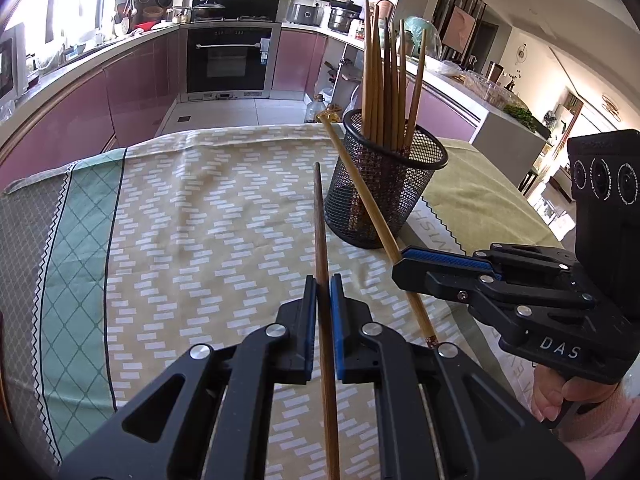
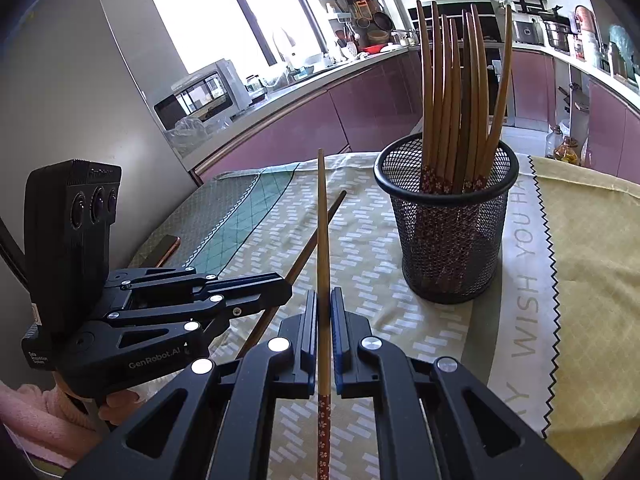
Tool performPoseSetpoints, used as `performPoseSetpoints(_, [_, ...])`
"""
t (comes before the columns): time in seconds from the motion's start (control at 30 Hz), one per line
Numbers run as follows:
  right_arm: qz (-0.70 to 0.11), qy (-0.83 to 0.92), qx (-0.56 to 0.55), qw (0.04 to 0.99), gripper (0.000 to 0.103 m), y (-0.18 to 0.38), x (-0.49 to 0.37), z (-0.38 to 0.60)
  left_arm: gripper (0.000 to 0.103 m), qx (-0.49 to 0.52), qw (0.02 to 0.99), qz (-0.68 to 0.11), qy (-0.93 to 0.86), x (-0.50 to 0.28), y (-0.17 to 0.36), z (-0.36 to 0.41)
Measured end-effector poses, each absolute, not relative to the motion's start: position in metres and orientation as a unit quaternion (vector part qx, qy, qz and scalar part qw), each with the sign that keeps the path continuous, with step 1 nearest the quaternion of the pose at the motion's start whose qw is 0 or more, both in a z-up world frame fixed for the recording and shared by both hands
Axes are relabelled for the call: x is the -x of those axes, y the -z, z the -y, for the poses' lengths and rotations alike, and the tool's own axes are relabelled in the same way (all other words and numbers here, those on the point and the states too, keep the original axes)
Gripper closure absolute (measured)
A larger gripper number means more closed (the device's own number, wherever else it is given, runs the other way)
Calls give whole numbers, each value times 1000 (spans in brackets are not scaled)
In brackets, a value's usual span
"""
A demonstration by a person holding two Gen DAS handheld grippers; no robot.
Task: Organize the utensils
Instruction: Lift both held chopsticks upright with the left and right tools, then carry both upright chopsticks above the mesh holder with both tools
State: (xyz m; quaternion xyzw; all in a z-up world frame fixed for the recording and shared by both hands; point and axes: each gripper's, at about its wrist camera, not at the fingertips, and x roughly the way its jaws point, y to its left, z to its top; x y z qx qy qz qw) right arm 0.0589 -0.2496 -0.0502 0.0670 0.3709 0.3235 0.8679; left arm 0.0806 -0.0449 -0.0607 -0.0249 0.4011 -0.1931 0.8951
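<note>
1. Wooden chopsticks are the job here: each gripper holds one, and a black mesh cup [image 2: 446,220] already stands full of others on the patterned tablecloth [image 1: 192,208].
2. The left gripper [image 1: 324,288] has its tongs pressed together on a dark brown chopstick [image 1: 321,240]. The stick runs straight ahead between the pads, its tip pointing away toward the far table edge and rising slightly above the cloth, left of the cup.
3. The right gripper [image 2: 324,304] is likewise clamped on a lighter chopstick [image 2: 322,232]. Its long axis follows the fingers, slim tip forward and up; the flower-printed thick end [image 2: 323,432] trails back toward the handle.
4. In the left wrist view the lighter stick crosses in front of the cup, its tip just beside the rim. The two sticks are apart from each other, both off the table.
5. The step in hand appears to be carrying: both sticks are picked up but not yet in the cup.
6. The sticks in the cup stand with printed ends down and slim tips up. The next move therefore calls for tilting each held stick upright, thick end lowest, over the rim, then letting go into a gap among those inside.
7. The cup looks light and crowded, so a sideways knock could tip it.
</note>
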Motion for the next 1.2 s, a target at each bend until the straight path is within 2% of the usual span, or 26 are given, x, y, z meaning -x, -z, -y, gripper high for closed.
performPoseSetpoints(1.2, [-318,-318,-98,888,97,18,-51,286,96,42,904,-367,216,-72,31,44])
